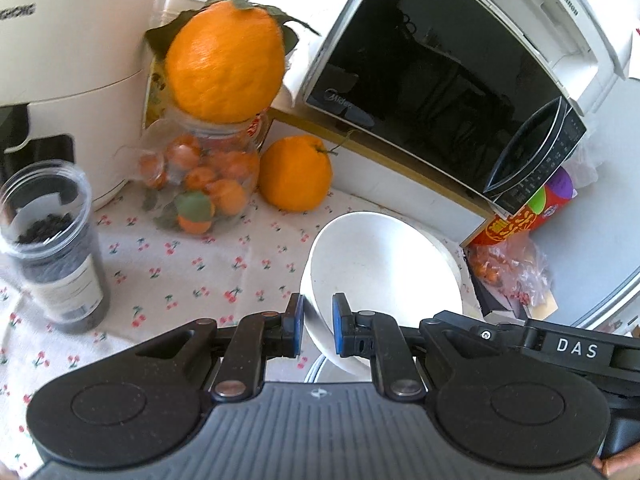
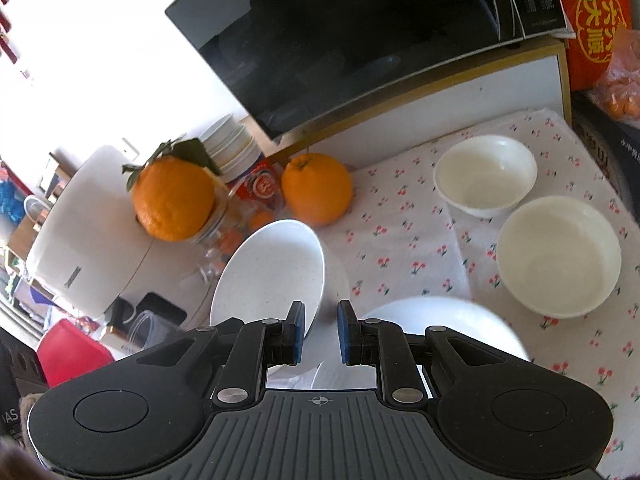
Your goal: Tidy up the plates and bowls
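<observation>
My left gripper (image 1: 318,326) is shut on the near rim of a white bowl (image 1: 380,268), which hangs tilted above the cherry-print tablecloth (image 1: 180,276). The same tilted bowl (image 2: 272,276) shows in the right wrist view, just left of my right gripper (image 2: 320,334). The right gripper's jaws stand a little apart with nothing between them. Below it lies a white plate (image 2: 460,328). Two more white bowls, one small (image 2: 486,176) and one larger (image 2: 558,256), sit on the cloth at the right.
A microwave (image 1: 440,80) stands on a white cabinet behind. A glass jar of small oranges (image 1: 204,180) carries a big orange (image 1: 226,60); another orange (image 1: 296,174) lies beside it. A jar of dark contents (image 1: 56,240) stands left. A white appliance (image 1: 68,40) is behind.
</observation>
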Motion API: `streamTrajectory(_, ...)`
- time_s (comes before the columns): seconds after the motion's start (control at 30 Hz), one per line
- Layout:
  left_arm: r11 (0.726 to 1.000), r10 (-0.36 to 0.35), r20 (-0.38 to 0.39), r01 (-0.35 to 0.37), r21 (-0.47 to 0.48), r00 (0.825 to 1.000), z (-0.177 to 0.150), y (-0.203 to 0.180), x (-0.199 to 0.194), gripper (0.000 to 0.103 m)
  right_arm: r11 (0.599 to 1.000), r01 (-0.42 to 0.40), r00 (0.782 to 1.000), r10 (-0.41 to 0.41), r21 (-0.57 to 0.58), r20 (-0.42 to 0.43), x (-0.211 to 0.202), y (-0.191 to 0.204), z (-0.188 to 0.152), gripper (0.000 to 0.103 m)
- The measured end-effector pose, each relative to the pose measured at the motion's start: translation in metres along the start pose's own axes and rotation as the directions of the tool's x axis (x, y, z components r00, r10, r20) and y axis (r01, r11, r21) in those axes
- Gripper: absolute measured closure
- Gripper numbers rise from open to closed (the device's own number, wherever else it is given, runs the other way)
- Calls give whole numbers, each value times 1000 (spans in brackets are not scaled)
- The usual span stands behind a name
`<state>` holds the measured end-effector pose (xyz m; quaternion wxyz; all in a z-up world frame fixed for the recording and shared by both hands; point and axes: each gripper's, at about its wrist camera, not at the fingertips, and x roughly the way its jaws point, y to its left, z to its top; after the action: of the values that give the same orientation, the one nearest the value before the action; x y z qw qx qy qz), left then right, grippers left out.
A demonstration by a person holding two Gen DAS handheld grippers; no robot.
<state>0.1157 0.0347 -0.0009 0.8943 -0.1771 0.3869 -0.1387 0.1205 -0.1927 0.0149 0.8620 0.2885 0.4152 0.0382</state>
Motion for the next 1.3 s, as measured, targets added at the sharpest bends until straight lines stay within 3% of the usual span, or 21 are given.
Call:
streamTrajectory(0.2, 1000, 16, 11, -16, 6, 1000, -4, 11, -7, 89, 1000, -2, 1000, 1, -20, -28, 13, 6, -13, 86)
streamTrajectory(0.43, 996, 84, -9, -84, -5, 996, -3, 22, -4, 89, 999, 12, 998, -15, -44, -67, 42, 14, -19, 86)
streamTrajectory(0.6, 989, 144, -39, -145, -29, 989, -1, 33, 0, 89, 996, 19, 996, -27, -91, -91, 63, 26, -25, 86)
streamTrajectory(0.83, 977, 212, -35, -211, 10, 977, -2, 37, 4, 89, 990, 39, 992, -55, -137, -112, 82, 38, -33, 86)
streamTrajectory(1.3, 960, 279, -96, -277, 32, 955, -9, 47, 20, 90, 984, 65, 985, -90, -166, -148, 105, 43, -42, 85)
